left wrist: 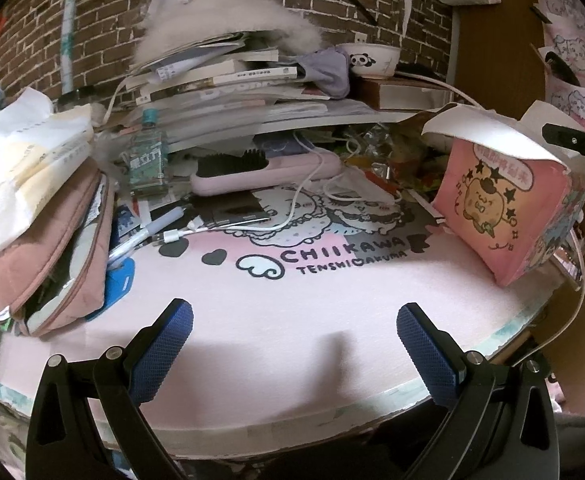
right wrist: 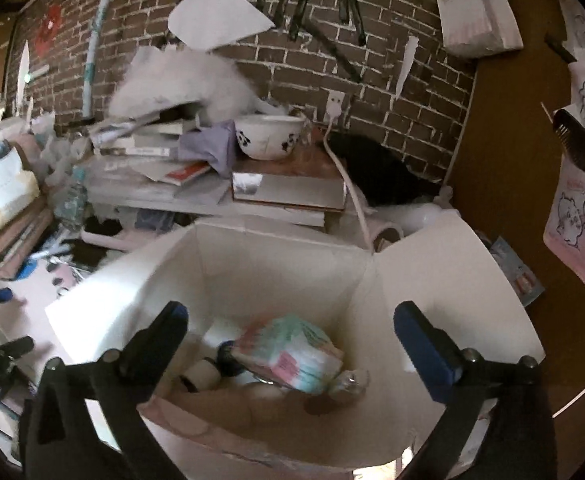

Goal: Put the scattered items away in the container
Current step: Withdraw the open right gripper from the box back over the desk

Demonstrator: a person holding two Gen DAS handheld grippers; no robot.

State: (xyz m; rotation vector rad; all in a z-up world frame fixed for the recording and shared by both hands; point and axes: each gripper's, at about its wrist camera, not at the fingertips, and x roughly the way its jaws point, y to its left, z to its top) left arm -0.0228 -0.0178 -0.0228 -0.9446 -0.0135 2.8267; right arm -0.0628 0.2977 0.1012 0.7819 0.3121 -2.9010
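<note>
pastel packet (right wrist: 292, 354) in box blurred, small items beneath it half hidden, left desk clutter (right wrist: 16, 216) smeared

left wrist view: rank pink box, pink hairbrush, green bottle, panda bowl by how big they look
1. pink box, though it sits nearest
2. pink hairbrush
3. green bottle and panda bowl look alike; the bowl is farther back

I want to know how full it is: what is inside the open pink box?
Inside the pink box lie a pastel-wrapped packet, a small white roll and something clear. The packet covers whatever is beneath it.
</note>
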